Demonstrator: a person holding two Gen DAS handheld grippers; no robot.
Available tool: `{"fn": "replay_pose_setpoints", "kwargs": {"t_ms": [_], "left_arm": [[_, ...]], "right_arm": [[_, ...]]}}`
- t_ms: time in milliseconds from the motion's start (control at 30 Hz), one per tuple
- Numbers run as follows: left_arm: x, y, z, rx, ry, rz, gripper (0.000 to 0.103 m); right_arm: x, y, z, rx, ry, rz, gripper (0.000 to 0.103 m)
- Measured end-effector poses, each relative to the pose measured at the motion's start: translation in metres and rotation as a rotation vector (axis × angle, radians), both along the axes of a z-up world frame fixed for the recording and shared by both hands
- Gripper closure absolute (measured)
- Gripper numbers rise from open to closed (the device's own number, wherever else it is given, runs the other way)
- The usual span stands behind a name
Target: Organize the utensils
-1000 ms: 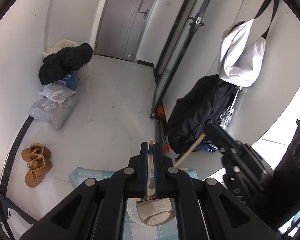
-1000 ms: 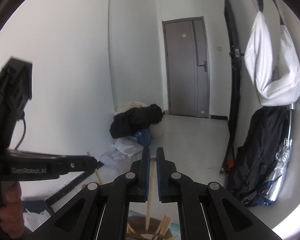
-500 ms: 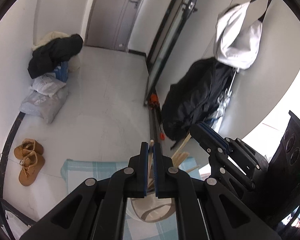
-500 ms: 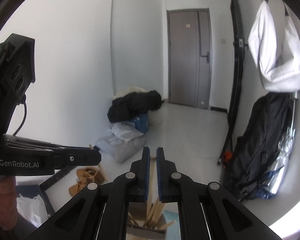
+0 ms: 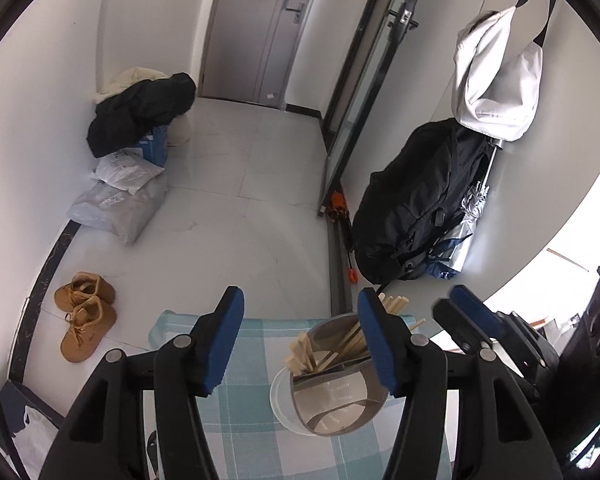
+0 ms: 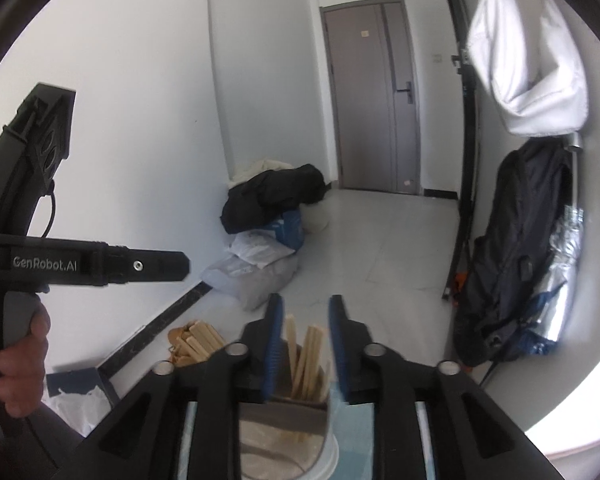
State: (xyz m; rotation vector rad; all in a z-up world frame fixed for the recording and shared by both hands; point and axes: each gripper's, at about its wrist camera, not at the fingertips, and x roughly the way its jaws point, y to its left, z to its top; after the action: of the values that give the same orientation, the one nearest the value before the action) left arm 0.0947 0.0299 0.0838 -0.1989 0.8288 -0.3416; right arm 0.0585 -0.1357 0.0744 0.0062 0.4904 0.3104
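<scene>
Pale wooden chopsticks [image 5: 316,350] over a blue-and-white checked cloth [image 5: 256,408] — tan boots [image 5: 85,316], grey door [image 5: 260,28], black coat [image 5: 140,112].

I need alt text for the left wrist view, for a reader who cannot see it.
The left tool stands open above a checked cloth, its blue pads empty after just opening. A metal holder full of wooden chopsticks stands on the cloth. The right tool reaches in from the right.
</scene>
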Motion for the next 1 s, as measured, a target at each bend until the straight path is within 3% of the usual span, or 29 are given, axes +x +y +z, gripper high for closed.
{"fn": "replay_pose_setpoints", "kwargs": {"t_ms": [200,267,367,467,533,633,867,1000], "left_arm": [[-0.019,-0.003,0.011,0.046,-0.051,0.040,0.048],[-0.027,-0.003,0.015,0.062,-0.072,0.050,0.039],[-0.041,-0.004,0.024,0.080,-0.117,0.070,0.035],[-0.055,-0.003,0.030,0.089,-0.149,0.086,0.033],[-0.064,-0.003,0.033,0.093,-0.165,0.089,0.033],[-0.077,-0.005,0.037,0.109,-0.193,0.100,0.032],[-0.112,-0.004,0.039,0.137,-0.294,0.139,0.016],[-0.127,-0.003,0.036,0.137,-0.328,0.125,0.014]], "right_arm": [[-0.024,-0.009,0.009,0.003,-0.012,-0.026,0.070],[-0.035,-0.010,0.015,0.000,-0.032,-0.032,0.065],[-0.050,-0.013,0.024,0.002,-0.063,-0.034,0.057],[-0.069,-0.012,0.034,-0.002,-0.098,-0.044,0.046],[-0.082,-0.012,0.040,-0.001,-0.116,-0.054,0.028],[-0.100,-0.013,0.045,-0.008,-0.157,-0.071,0.023],[-0.132,-0.016,0.048,0.001,-0.194,-0.101,0.017],[-0.148,-0.015,0.044,0.002,-0.219,-0.124,0.009]]}}
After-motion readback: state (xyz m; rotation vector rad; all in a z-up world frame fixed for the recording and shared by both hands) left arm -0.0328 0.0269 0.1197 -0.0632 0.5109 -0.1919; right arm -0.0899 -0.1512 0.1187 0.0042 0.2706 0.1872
